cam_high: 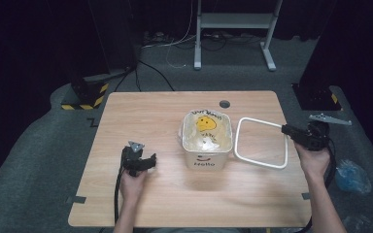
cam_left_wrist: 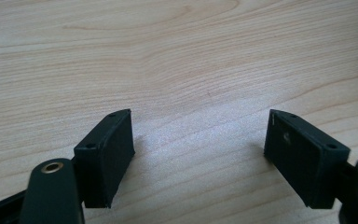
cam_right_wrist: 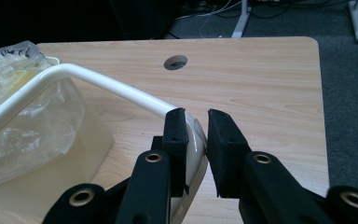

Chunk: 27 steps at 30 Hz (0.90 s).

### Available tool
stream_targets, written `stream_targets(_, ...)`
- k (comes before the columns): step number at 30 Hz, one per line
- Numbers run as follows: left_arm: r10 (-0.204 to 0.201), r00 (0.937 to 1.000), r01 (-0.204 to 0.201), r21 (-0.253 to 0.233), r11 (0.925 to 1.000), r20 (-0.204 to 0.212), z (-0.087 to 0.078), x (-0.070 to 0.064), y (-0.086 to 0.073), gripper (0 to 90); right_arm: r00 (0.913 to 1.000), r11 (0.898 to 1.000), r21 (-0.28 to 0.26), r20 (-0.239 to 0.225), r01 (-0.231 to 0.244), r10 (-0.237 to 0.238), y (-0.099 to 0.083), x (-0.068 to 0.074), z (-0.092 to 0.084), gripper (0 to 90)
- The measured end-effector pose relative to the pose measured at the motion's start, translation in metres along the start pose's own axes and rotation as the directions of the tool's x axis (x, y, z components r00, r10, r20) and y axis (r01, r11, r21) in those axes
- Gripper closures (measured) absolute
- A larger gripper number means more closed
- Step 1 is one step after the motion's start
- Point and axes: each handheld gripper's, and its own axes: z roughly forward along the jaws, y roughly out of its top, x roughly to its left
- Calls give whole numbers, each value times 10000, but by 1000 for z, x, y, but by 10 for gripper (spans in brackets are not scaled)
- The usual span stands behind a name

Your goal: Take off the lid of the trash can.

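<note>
A white bin (cam_high: 205, 161) with a smiley print and "Hello" stands in the middle of the wooden table (cam_high: 145, 111), lined with a clear plastic bag (cam_high: 207, 132). A white rounded-square ring frame (cam_high: 262, 122) hangs tilted just right of the bin; my right gripper (cam_high: 285, 129) is shut on its right corner. In the right gripper view the ring frame (cam_right_wrist: 107, 81) runs between my right gripper (cam_right_wrist: 196, 123) jaws, past the bag (cam_right_wrist: 32, 112) and the bin (cam_right_wrist: 74, 163). Left of the bin, my left gripper (cam_high: 150, 160) rests low over bare wood. My left gripper (cam_left_wrist: 198, 154) is open with nothing between its jaws.
A cable hole (cam_high: 224, 104) sits near the table's far edge. On the floor behind stand a white desk frame (cam_high: 233, 22) and black stands with yellow-striped bases (cam_high: 85, 94). A blue plastic bag (cam_high: 352, 177) lies on the floor at the right.
</note>
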Motion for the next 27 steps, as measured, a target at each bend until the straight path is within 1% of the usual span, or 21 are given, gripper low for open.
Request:
stream_targets(7,-3,10000,3,0,10000,-2,0,0,0,240,9999,10000,81,137,-38,37,-5,-5,-1,780)
stream_targets(14,-2,10000,2,2,10000,-3,0,0,0,241,9997,9996,257,225,-135,129,-14,-9,3,781)
stream_targets(18,-3,10000,3,0,10000,1,0,0,0,241,9991,9991,260,285,-327,320,-19,-12,1,781)
stream_targets(22,-3,10000,3,-1,10000,1,0,0,0,241,9987,9989,327,396,-341,328,-21,-12,-1,781)
stream_targets(27,-3,10000,3,-1,10000,0,0,0,0,240,9986,9987,400,443,-315,297,-22,-12,1,781)
